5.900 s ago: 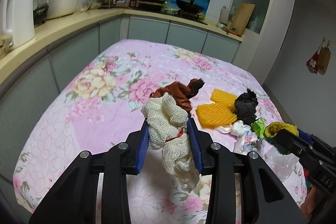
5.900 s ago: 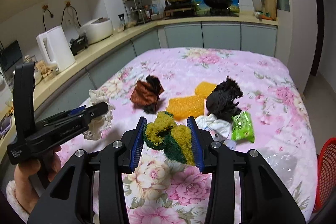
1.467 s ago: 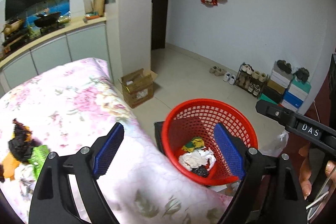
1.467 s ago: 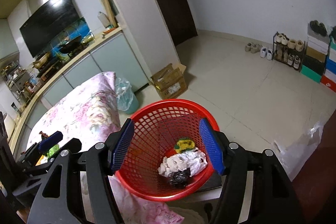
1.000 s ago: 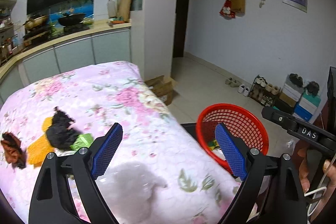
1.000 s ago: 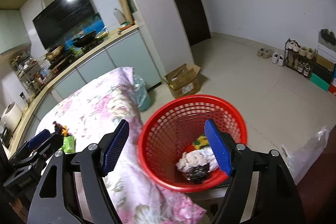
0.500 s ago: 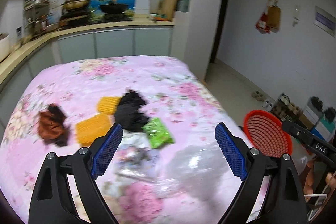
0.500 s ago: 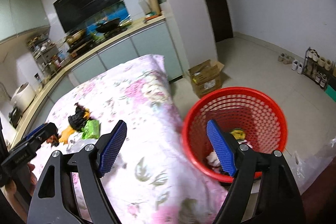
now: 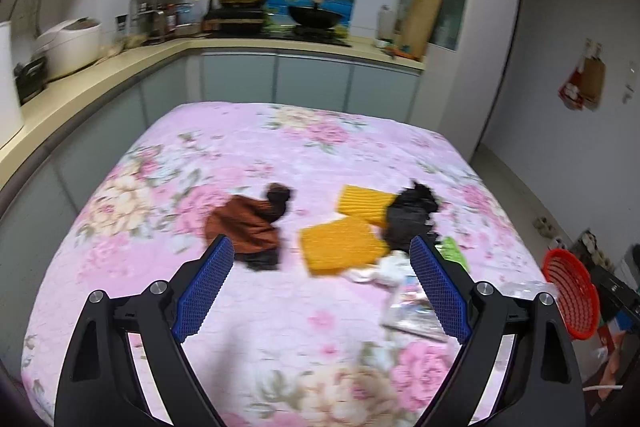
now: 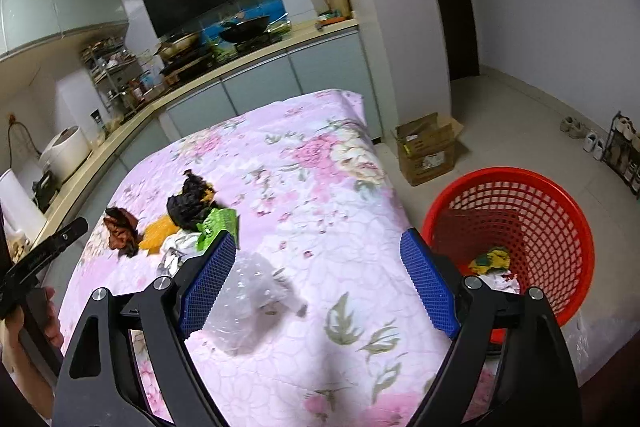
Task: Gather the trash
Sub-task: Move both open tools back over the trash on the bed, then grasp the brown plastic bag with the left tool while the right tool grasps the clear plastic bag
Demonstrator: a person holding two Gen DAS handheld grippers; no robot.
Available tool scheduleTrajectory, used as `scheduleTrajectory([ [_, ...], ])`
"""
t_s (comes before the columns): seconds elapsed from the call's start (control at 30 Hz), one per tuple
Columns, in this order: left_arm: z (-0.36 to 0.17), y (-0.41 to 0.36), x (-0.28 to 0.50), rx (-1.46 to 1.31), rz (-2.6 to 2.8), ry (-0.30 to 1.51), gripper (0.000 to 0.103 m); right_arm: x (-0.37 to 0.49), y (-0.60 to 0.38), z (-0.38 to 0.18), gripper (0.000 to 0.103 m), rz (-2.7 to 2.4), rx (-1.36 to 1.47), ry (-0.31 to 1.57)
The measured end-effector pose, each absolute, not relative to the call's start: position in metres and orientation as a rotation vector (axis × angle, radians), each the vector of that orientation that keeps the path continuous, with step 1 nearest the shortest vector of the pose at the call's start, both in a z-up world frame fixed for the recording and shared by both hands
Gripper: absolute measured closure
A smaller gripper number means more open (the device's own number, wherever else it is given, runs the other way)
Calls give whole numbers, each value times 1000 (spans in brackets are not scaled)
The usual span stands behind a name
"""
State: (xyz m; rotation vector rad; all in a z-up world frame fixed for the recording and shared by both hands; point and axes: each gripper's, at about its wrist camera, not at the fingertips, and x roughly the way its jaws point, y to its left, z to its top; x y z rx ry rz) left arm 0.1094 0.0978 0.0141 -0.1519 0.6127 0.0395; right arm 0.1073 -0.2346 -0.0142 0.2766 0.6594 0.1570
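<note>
Trash lies on the pink floral table: a brown crumpled rag, two orange corrugated pads, a black crumpled bag, a green wrapper, white paper and clear plastic. My left gripper is open and empty, above the table just short of the rag and pads. My right gripper is open and empty over the table's right edge, above the clear plastic. The red mesh basket stands on the floor to the right and holds a yellow-green sponge and white trash.
A kitchen counter with a rice cooker and stove runs along the left and back. A cardboard box sits on the floor beyond the basket. A shoe rack stands by the right wall.
Both grippers dropped their trash in the red basket and opened. They have swung left, back from the basket to the table; the left one now faces the remaining trash.
</note>
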Motion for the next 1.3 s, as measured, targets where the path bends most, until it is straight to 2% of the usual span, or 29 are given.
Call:
scheduleTrajectory([
  [0.33, -8, 149, 130, -193, 109, 664, 16, 119, -212, -21, 19, 194, 260, 693],
  [0.73, -49, 157, 212, -130, 66, 789, 16, 132, -199, -26, 19, 211, 245, 719],
  [1.0, -64, 159, 227, -123, 55, 810, 17, 139, -197, -31, 19, 211, 247, 737],
  [1.07, -65, 156, 229, -106, 52, 810, 25, 140, -194, -33, 19, 214, 246, 742],
  [1.3, -64, 151, 230, -65, 51, 796, 30, 141, -191, -36, 19, 220, 248, 752],
])
